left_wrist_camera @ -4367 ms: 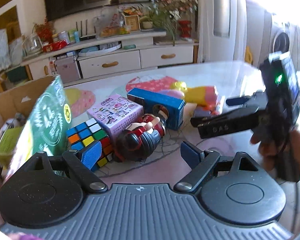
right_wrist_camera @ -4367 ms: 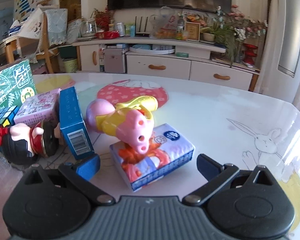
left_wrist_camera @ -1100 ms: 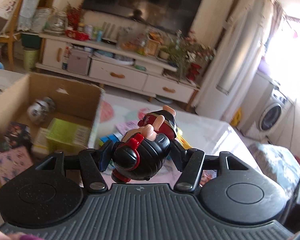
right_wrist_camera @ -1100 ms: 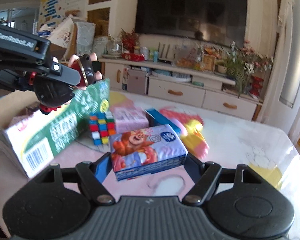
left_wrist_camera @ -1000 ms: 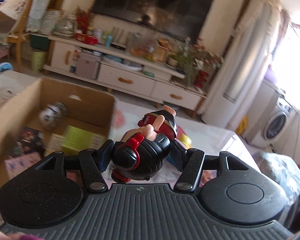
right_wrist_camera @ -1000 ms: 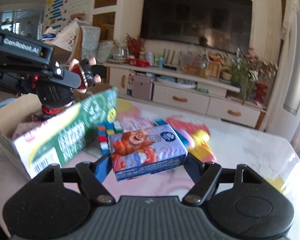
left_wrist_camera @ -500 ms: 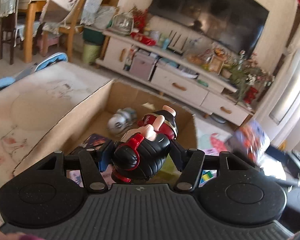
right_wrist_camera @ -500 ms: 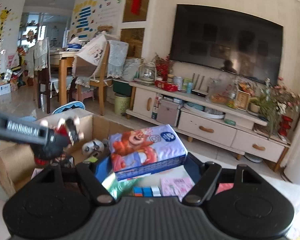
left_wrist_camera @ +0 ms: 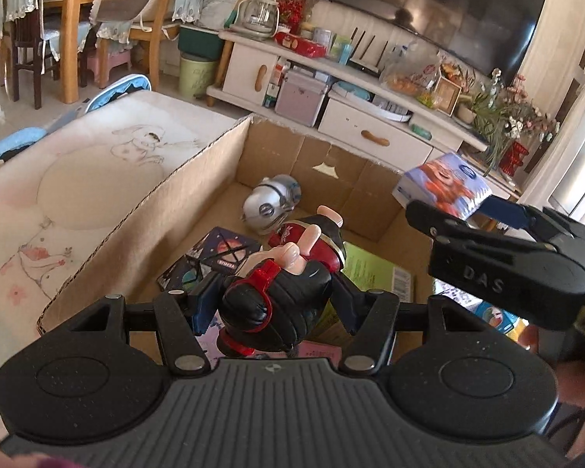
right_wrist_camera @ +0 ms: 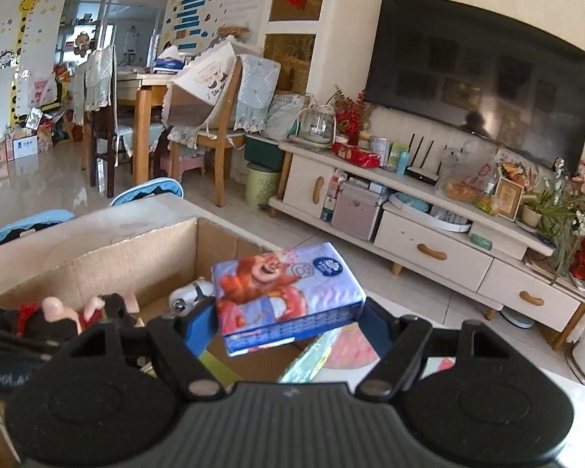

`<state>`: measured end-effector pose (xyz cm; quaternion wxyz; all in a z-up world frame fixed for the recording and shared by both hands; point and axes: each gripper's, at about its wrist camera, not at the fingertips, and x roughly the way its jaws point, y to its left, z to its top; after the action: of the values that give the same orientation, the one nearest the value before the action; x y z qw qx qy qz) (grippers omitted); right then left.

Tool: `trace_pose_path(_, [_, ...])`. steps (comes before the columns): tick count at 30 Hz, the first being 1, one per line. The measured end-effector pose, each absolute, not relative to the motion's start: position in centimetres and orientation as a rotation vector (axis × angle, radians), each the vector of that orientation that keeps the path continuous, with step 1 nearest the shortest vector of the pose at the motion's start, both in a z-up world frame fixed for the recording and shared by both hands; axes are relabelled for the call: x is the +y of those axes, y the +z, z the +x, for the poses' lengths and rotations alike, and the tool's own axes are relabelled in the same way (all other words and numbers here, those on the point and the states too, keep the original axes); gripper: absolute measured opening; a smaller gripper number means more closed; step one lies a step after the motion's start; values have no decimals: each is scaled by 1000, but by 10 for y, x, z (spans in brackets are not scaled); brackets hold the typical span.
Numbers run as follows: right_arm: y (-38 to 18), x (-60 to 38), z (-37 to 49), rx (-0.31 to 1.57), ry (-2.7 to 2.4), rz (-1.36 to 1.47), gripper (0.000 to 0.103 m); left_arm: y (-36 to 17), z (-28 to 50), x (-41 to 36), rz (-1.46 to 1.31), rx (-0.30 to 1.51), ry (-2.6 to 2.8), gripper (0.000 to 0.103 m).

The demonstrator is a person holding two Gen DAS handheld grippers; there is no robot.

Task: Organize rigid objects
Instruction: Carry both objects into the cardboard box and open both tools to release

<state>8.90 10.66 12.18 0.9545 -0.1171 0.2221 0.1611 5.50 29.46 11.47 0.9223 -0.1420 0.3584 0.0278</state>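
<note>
My left gripper (left_wrist_camera: 277,308) is shut on a black and red doll figure (left_wrist_camera: 284,292) and holds it above the open cardboard box (left_wrist_camera: 167,202). My right gripper (right_wrist_camera: 288,327) is shut on a blue tissue pack (right_wrist_camera: 284,292) with a cartoon print, held over the box's right part (right_wrist_camera: 144,249). The right gripper and its pack (left_wrist_camera: 440,187) also show at the right of the left wrist view. Inside the box lie a silver helmet toy (left_wrist_camera: 269,206), a dark printed box (left_wrist_camera: 214,261) and a green pack (left_wrist_camera: 374,273).
The box stands on a table with a rabbit-print cover (left_wrist_camera: 97,179). A white TV cabinet (right_wrist_camera: 429,241) and a TV (right_wrist_camera: 475,89) are behind. A green carton (right_wrist_camera: 316,355) leans at the box's right side. Chairs and a dining table (right_wrist_camera: 144,109) stand at the far left.
Both grippers have moved left from the table's pile to above the cardboard box, each still holding its object. The right gripper has come in close beside the left one.
</note>
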Motion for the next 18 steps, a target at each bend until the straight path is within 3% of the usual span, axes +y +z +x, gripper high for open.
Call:
trace_pose_path(9, [114,117,99,458,319,-280,78,111,61,296,-289,784,54,75])
trace_pose_path(12, [116,114,99,450,314,-270,84,108,61,295,-293,808,46,73])
trace_pose_path(14, [119,110,95,432,304,-259,86,110,60,295,-292,797,47,76])
trace_pose_path(16, [123,103,88,410,285,-246,88,115,57,295,-284,773,51,91])
trace_pose_path(18, [126,97,82,392,264,-230,90,119,54,293,-268,739,49,93])
